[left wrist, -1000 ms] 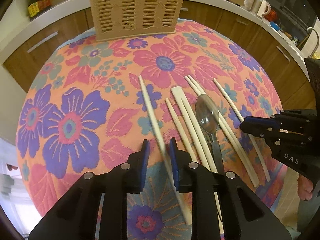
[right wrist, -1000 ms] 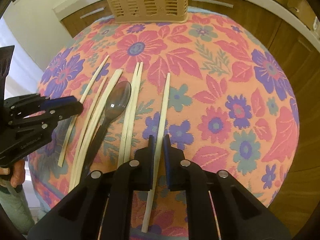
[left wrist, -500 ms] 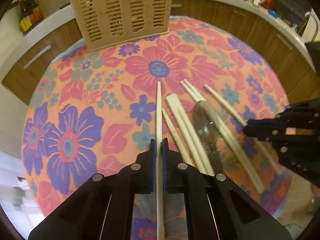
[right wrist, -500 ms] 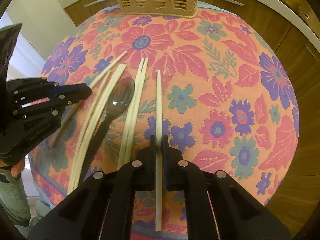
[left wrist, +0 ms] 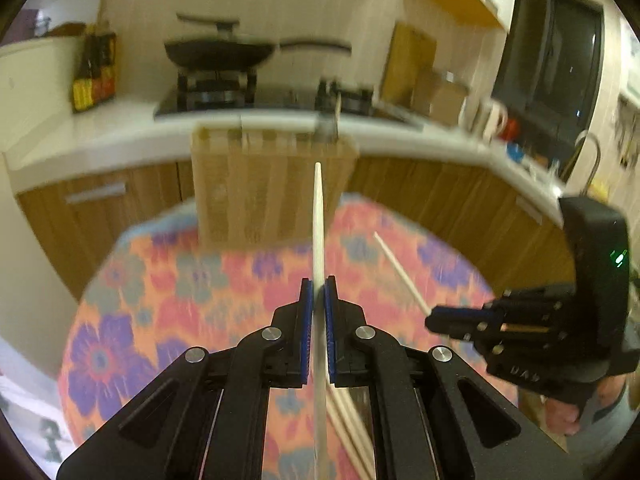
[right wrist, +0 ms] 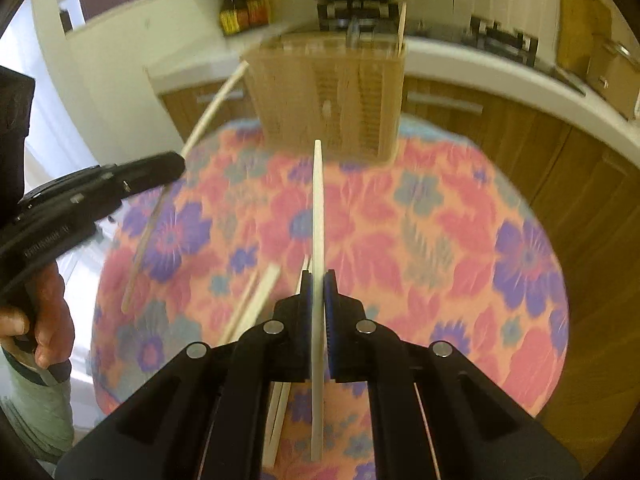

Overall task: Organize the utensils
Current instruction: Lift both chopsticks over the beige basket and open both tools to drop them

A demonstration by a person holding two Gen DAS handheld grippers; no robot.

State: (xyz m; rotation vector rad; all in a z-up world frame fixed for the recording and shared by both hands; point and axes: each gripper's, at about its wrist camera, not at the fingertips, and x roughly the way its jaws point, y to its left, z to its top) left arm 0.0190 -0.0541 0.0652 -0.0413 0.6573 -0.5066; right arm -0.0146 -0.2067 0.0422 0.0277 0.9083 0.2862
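My left gripper (left wrist: 318, 292) is shut on a pale chopstick (left wrist: 318, 220) and holds it up off the table, tip pointing at the tan slotted utensil basket (left wrist: 264, 188). My right gripper (right wrist: 318, 284) is shut on another pale chopstick (right wrist: 318, 200), also lifted and aimed at the basket (right wrist: 332, 100). Each gripper shows in the other's view: the right (left wrist: 436, 318) with its chopstick (left wrist: 400, 268), the left (right wrist: 172, 162) with its chopstick (right wrist: 212, 108). More chopsticks (right wrist: 256, 300) lie on the floral tablecloth (right wrist: 440, 240).
The basket stands at the table's far edge and holds a few utensils (right wrist: 401, 28). Behind it runs a white kitchen counter (left wrist: 100, 136) with a stove and black pan (left wrist: 224, 50), bottles (left wrist: 94, 76), mugs (left wrist: 494, 120) and wooden cabinets below.
Both grippers have lifted their chopsticks off the table and tilted up toward the basket. The views are blurred by motion. The spoon has dropped out of view.
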